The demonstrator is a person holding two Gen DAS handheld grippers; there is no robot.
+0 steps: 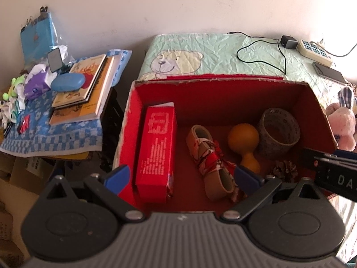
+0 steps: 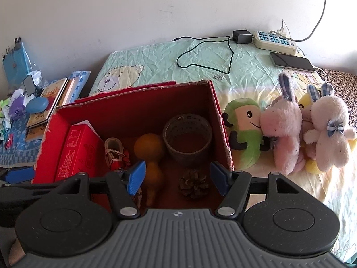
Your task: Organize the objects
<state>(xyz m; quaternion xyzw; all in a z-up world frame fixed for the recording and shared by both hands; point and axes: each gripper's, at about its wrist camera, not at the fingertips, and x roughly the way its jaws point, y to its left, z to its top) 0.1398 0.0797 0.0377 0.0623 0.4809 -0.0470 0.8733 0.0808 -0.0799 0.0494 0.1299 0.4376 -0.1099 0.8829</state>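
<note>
Here, both tools released, left tool, right tool, red carton print unreadable.

Red box, orange gourd

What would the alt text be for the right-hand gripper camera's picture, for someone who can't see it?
An open, empty gripper hovers over an open red box holding a red carton, tape roll, orange gourd and pine cone. Plush toys sit to its right on a bear-print sheet.
</note>
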